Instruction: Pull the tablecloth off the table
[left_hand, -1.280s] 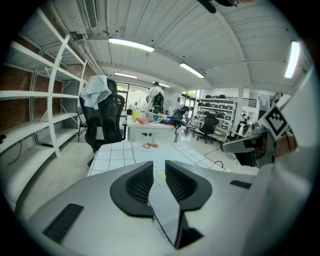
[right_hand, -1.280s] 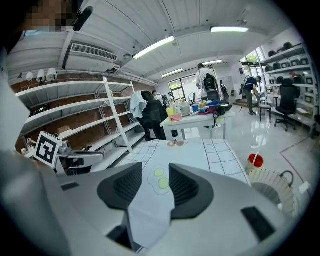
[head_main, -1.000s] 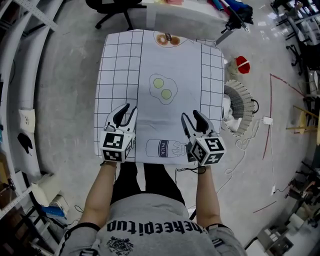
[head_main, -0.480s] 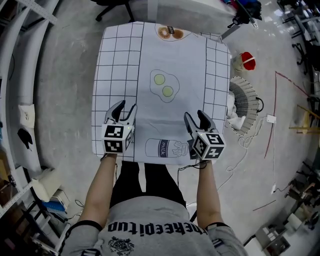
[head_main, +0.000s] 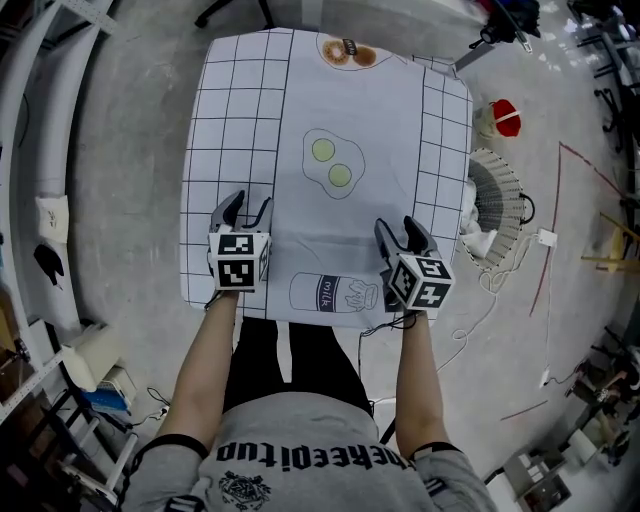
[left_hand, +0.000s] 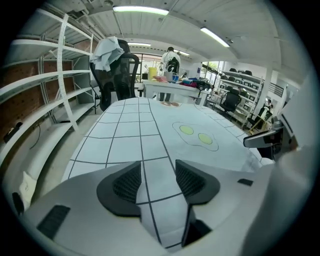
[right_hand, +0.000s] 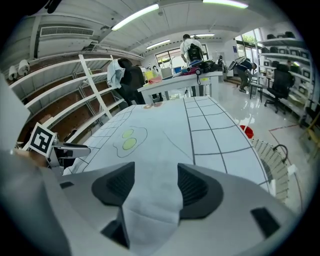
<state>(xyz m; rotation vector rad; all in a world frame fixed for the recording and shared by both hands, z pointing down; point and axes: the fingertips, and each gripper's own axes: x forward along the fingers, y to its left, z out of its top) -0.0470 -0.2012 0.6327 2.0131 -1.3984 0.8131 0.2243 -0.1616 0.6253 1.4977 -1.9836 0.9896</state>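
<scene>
**A:** White checked tablecloth (head_main: 330, 110) lies spread flat over the whole tabletop, which is hidden beneath it. A milk bottle print (head_main: 335, 293) sits at the near edge and an egg print (head_main: 330, 172) at mid-cloth.

**B:** Tongs?

**A:** By the near-left corner is the left gripper (head_main: 245, 206), and by the near-right corner the right gripper (head_main: 400, 230), with the bottle print between them. Both are released. Their jaws stand wide apart and have just been opening. The cloth shows flat between the pads, not pinched.

**B:** Change against a second ago?

**A:** Both grippers have come down closer to the cloth and tip more steeply at it. No shift of the cloth on the tabletop that I can see.
</scene>
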